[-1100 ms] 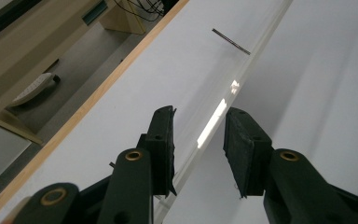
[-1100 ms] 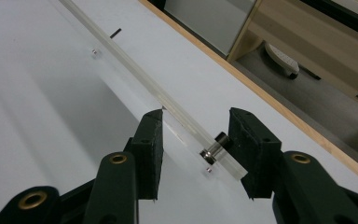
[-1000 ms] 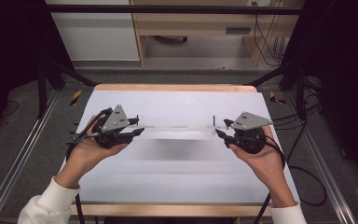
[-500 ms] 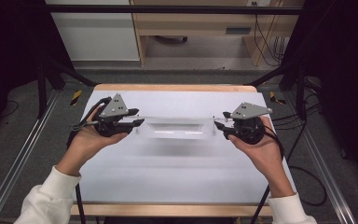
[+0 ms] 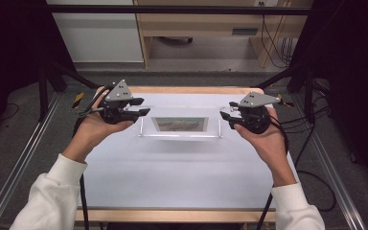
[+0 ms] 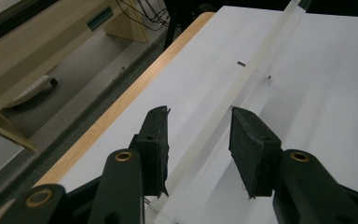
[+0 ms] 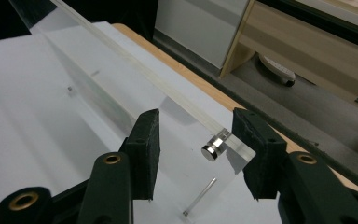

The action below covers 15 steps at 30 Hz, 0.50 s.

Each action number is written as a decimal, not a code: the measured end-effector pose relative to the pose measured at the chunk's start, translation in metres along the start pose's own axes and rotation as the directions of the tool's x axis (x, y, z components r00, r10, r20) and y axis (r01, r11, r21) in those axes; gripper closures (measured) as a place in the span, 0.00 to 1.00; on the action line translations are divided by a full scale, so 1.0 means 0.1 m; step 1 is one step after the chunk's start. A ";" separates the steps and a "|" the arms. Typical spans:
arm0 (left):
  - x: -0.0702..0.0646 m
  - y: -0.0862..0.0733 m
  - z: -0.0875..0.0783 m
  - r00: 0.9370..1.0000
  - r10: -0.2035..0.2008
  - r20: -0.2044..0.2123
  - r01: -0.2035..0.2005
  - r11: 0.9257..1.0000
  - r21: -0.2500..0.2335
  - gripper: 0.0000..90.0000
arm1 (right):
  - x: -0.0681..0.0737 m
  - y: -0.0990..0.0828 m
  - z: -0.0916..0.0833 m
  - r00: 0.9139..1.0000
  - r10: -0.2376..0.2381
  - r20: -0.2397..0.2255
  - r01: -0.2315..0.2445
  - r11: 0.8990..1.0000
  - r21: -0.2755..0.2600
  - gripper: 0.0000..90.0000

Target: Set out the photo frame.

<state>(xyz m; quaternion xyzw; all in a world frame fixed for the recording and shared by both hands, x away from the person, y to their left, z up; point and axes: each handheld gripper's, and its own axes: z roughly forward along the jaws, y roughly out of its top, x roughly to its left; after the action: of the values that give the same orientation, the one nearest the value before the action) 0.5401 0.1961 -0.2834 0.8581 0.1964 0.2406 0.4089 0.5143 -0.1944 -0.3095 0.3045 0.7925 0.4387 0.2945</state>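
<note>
A clear acrylic picture frame (image 5: 179, 125) stands on edge across the far half of the white table (image 5: 172, 177), showing a brownish picture. My left gripper (image 5: 143, 113) is at its left end and my right gripper (image 5: 223, 118) at its right end. In the left gripper view the frame's edge (image 6: 242, 79) runs between the jaws of the left gripper (image 6: 198, 135) with a gap on each side. In the right gripper view the frame's edge (image 7: 135, 60) and its metal standoff (image 7: 213, 148) lie between the jaws of the right gripper (image 7: 196, 140), close to the right pad. Both pairs of jaws have just been opening.
The table's wooden far edge (image 5: 187, 90) lies just behind the frame. Beyond it stand a white cabinet (image 5: 96, 33) and a wooden bench (image 5: 206, 24). Cables (image 5: 311, 129) trail off the right side. Metal rails (image 5: 24, 153) flank the table.
Both hands carried the frame toward the far side of the table and a little up. The frame has tipped upright, so its picture now faces the camera. The jaws look slightly wider.
</note>
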 end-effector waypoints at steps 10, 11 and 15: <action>0.20 0.07 0.10 0.999 -0.023 0.024 0.023 1.000 0.001 0.63 | -0.14 0.03 0.13 0.999 0.052 -0.008 -0.053 0.997 -0.052 0.57; 0.22 0.08 0.11 0.999 -0.031 0.026 0.031 1.000 0.001 0.63 | -0.16 0.03 0.14 0.998 0.055 -0.011 -0.055 0.997 -0.052 0.57; 0.30 0.10 0.16 0.999 -0.047 0.027 0.047 0.999 -0.003 0.62 | -0.21 0.07 0.19 0.998 0.063 -0.009 -0.064 0.997 -0.044 0.56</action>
<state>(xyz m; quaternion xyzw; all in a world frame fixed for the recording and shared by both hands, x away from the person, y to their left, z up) 0.5747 0.1965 -0.2767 0.8557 0.2103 0.2197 0.4187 0.5437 -0.1971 -0.3075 0.3213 0.7736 0.4665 0.2840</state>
